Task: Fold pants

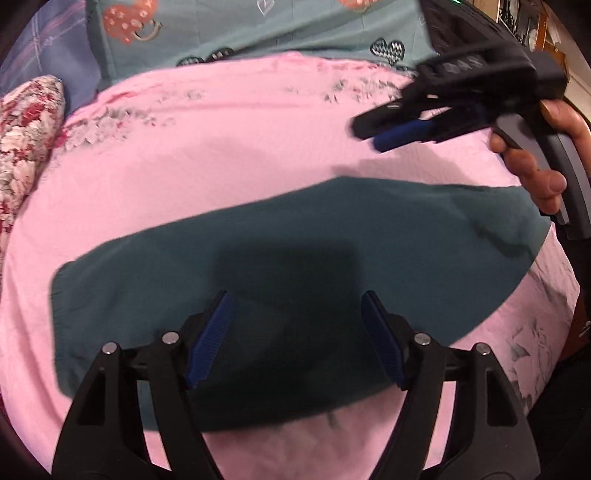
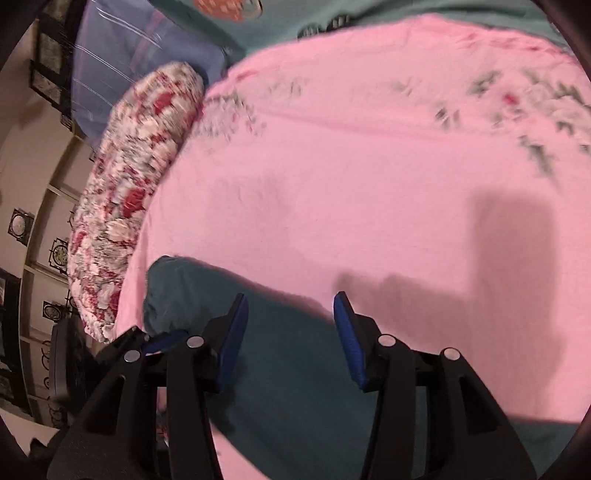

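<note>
Dark teal pants (image 1: 332, 229) lie flat in a folded strip across the pink bedsheet (image 1: 221, 129). My left gripper (image 1: 295, 295) hovers over the middle of the strip, open, with nothing between its blue pads. My right gripper (image 1: 369, 134) shows at the upper right of the left wrist view, held by a hand (image 1: 535, 173), above the sheet beyond the pants. In the right wrist view the right gripper (image 2: 290, 297) is open and empty over the far edge of the pants (image 2: 295, 387). The rounded end of the pants lies left of it.
A red and white floral pillow (image 1: 26, 129) (image 2: 140, 177) lies along the left side of the bed. Teal heart-print bedding (image 1: 258, 33) and a blue blanket (image 1: 48, 48) lie at the far side. Floor and furniture show past the pillow (image 2: 37, 240).
</note>
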Action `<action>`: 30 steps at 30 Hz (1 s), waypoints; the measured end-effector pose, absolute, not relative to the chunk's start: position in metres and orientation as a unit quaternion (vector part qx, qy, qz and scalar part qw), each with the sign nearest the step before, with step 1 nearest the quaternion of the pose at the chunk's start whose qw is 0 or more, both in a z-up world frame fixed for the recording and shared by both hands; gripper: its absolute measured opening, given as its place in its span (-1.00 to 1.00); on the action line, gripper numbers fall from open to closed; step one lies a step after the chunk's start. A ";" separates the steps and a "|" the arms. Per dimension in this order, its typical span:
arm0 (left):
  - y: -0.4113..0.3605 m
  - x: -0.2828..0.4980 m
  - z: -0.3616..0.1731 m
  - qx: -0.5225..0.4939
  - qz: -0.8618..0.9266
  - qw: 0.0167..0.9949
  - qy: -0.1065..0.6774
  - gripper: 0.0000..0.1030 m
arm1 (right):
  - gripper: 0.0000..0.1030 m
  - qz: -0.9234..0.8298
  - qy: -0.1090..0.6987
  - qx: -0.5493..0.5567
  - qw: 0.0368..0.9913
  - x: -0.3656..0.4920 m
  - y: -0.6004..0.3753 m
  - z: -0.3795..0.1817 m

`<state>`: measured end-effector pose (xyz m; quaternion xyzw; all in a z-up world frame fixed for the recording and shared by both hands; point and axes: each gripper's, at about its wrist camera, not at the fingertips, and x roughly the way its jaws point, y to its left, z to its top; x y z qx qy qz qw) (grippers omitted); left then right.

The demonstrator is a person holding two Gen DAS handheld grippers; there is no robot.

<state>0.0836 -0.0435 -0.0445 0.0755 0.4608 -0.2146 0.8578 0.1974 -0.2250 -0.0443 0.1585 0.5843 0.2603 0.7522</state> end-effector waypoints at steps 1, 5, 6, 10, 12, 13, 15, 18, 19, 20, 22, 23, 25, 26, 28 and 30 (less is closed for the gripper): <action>-0.047 0.086 -0.049 0.075 -0.217 0.855 0.465 0.43 | -0.05 0.265 0.600 0.157 0.738 0.200 -0.219 -0.051; -0.048 0.087 -0.052 0.076 -0.224 0.854 0.463 0.46 | -0.05 0.296 0.642 0.162 0.689 0.182 -0.209 -0.055; -0.047 0.087 -0.052 0.073 -0.226 0.854 0.463 0.46 | -0.05 0.304 0.652 0.164 0.675 0.178 -0.208 -0.055; -0.048 0.089 -0.054 0.066 -0.232 0.853 0.462 0.46 | -0.02 0.330 0.679 0.189 0.628 0.161 -0.210 -0.056; -0.046 0.088 -0.054 0.061 -0.234 0.854 0.460 0.46 | -0.01 0.332 0.688 0.195 0.615 0.156 -0.212 -0.059; -0.045 0.088 -0.054 0.059 -0.235 0.855 0.459 0.46 | -0.01 0.331 0.691 0.197 0.612 0.154 -0.212 -0.060; -0.045 0.086 -0.054 0.055 -0.235 0.856 0.458 0.46 | -0.01 0.329 0.692 0.196 0.612 0.151 -0.214 -0.056; -0.045 0.083 -0.054 0.055 -0.236 0.856 0.456 0.46 | -0.01 0.338 0.684 0.200 0.614 0.145 -0.220 -0.046; -0.045 0.083 -0.054 0.055 -0.236 0.857 0.455 0.46 | -0.01 0.340 0.687 0.202 0.610 0.142 -0.221 -0.047; -0.045 0.082 -0.054 0.056 -0.236 0.857 0.454 0.46 | -0.01 0.340 0.690 0.206 0.604 0.141 -0.221 -0.050; -0.045 0.083 -0.055 0.055 -0.236 0.858 0.454 0.47 | -0.01 0.336 0.702 0.222 0.587 0.139 -0.217 -0.061; -0.045 0.083 -0.055 0.052 -0.228 0.859 0.455 0.47 | 0.05 0.342 0.705 0.239 0.574 0.139 -0.213 -0.067; -0.044 0.083 -0.055 0.049 -0.227 0.860 0.454 0.47 | 0.16 0.361 0.698 0.260 0.561 0.139 -0.204 -0.070; -0.042 0.083 -0.055 0.047 -0.227 0.860 0.454 0.47 | 0.18 0.365 0.693 0.261 0.564 0.141 -0.200 -0.069; -0.041 0.082 -0.055 0.047 -0.226 0.860 0.454 0.47 | 0.19 0.363 0.686 0.269 0.570 0.146 -0.194 -0.069; -0.041 0.080 -0.056 0.049 -0.225 0.860 0.455 0.47 | 0.19 0.356 0.683 0.267 0.579 0.151 -0.190 -0.072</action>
